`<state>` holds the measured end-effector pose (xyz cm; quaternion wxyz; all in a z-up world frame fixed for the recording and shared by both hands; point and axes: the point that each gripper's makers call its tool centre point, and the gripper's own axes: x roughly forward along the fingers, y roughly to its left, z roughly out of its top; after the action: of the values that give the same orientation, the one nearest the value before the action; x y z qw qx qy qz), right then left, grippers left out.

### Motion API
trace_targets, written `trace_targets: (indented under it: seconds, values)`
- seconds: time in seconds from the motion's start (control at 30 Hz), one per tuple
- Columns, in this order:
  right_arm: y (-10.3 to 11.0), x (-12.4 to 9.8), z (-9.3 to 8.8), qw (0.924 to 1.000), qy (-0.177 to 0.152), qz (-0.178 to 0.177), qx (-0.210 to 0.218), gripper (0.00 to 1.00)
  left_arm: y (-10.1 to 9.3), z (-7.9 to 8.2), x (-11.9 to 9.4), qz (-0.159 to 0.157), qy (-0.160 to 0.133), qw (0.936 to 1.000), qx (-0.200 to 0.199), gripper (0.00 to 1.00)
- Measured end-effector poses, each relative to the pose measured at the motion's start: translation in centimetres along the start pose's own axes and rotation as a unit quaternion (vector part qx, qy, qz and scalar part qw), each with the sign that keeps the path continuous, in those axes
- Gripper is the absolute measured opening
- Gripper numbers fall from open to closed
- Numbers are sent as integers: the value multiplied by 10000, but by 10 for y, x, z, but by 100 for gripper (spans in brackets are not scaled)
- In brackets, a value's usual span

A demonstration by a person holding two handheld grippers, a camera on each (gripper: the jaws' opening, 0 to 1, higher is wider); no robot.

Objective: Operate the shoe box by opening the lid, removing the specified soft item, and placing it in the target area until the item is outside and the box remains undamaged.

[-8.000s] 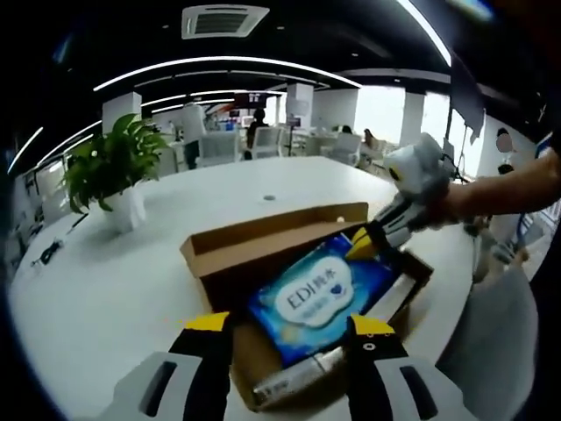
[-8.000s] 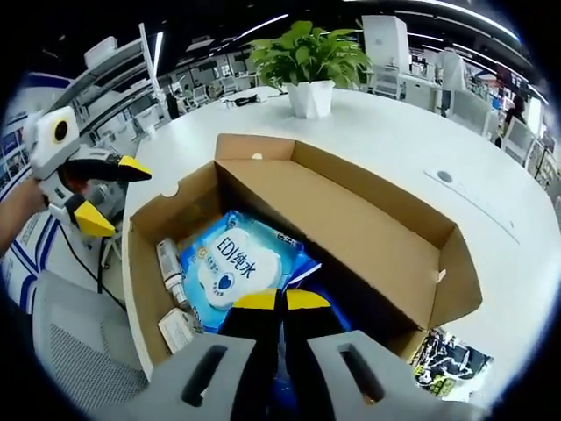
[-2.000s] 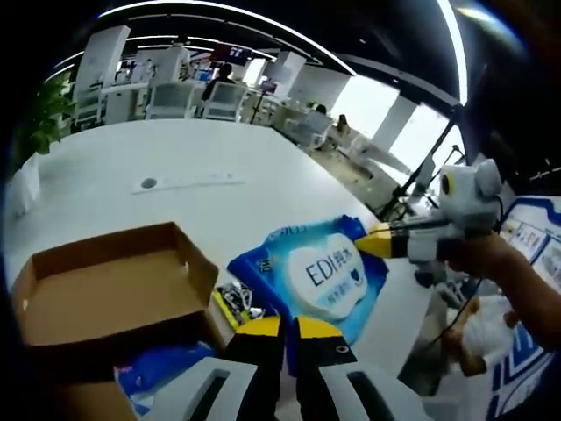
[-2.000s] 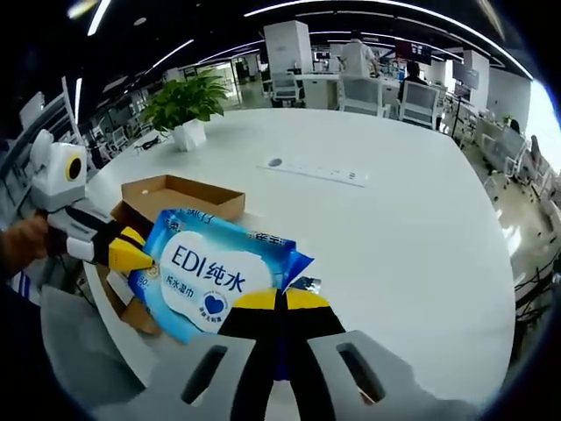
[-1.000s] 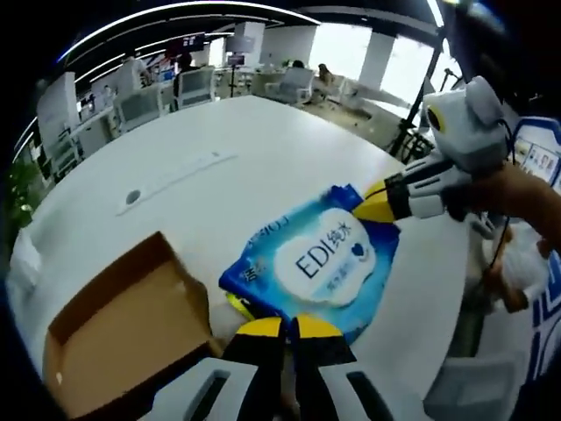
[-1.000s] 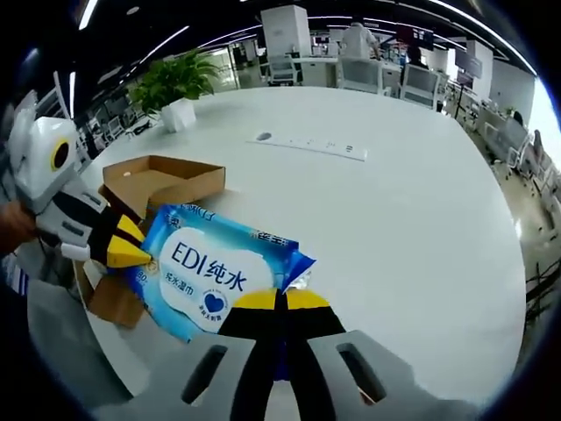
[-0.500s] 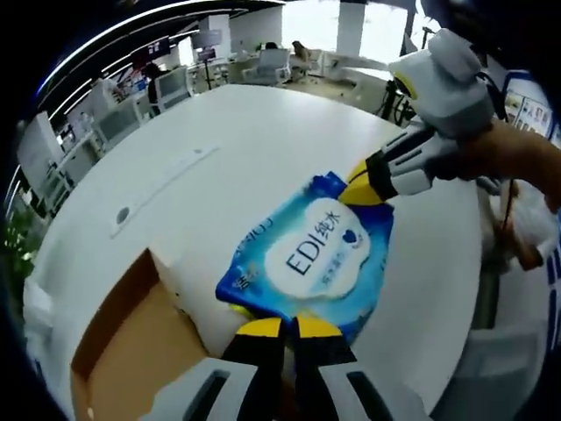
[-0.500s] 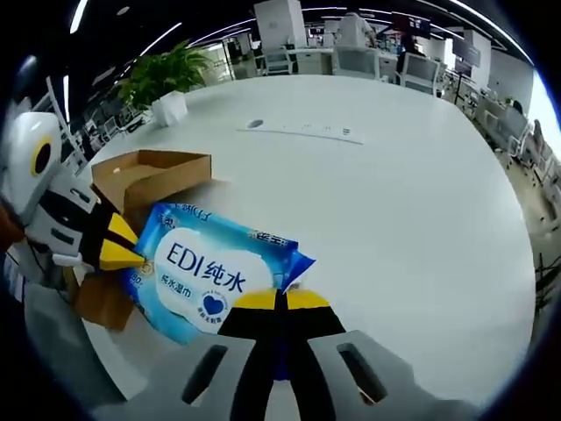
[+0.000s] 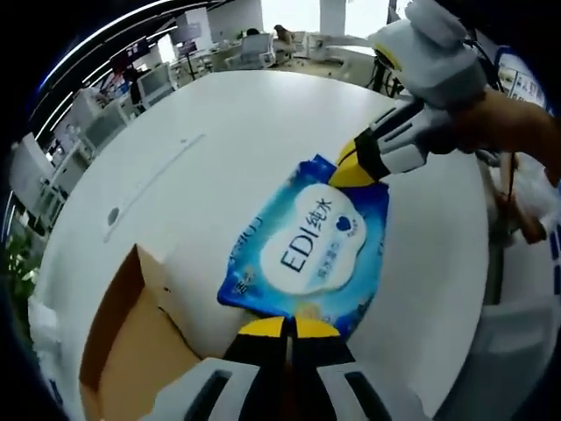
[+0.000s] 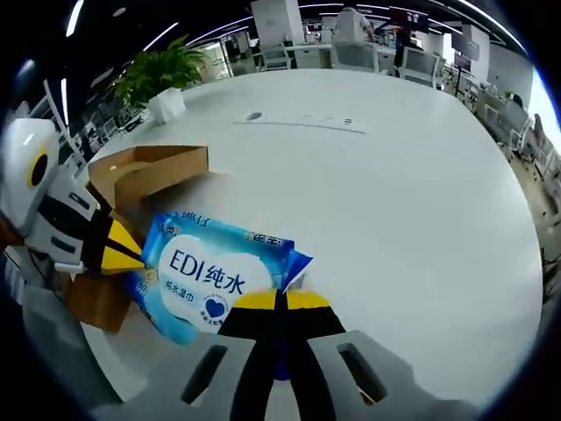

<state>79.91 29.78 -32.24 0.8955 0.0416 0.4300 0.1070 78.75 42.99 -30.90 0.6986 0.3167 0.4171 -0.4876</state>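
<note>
A blue wet-wipes pack (image 9: 307,246) (image 10: 209,272) with a white "EDI" label hangs low over the white table (image 9: 228,140) (image 10: 394,193), held at two opposite edges. My left gripper (image 9: 287,327) is shut on its near edge in the left gripper view, and it enters the right gripper view from the left (image 10: 123,254). My right gripper (image 10: 280,300) is shut on the other edge, and in the left gripper view it comes in from the upper right (image 9: 344,168). The open cardboard shoe box (image 9: 131,351) (image 10: 145,180) sits beside the pack.
A potted green plant (image 10: 162,79) stands at the far side of the table. A long cable slot and round grommet (image 10: 298,123) are set into the tabletop. Office desks and chairs lie beyond the table. A person's hand (image 9: 508,114) holds the right gripper.
The pack, out of the box since eight seconds ago, has been carried away from the box and lowered toward the table. Both grippers stay shut on it.
</note>
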Motion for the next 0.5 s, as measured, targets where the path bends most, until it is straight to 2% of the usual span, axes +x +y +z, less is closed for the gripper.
trace_targets:
  seconds: [0.13, 0.27, 0.3, 0.33, 0.5]
  values:
    - [-1, 1, -3, 10000, 29, -38, -44, 0, 2, 2, 0, 41, -94, 9997, 210, 3]
    - [0, 0, -3, 10000, 3, -21, -14, 0, 6, -4, -6, 152, -157, 9987, 451, 5]
    - [-2, 1, -3, 10000, 0, -18, 0, 0, 5, -3, -7, 76, -213, 9991, 367, 7]
    - [-2, 1, -3, 10000, -12, -22, 5, 0, 1, -1, -8, -21, -324, 9994, 101, 9]
    - [-3, 1, -5, 10000, -6, -27, 22, 0, 1, 4, -15, -98, -563, 9984, -53, 14]
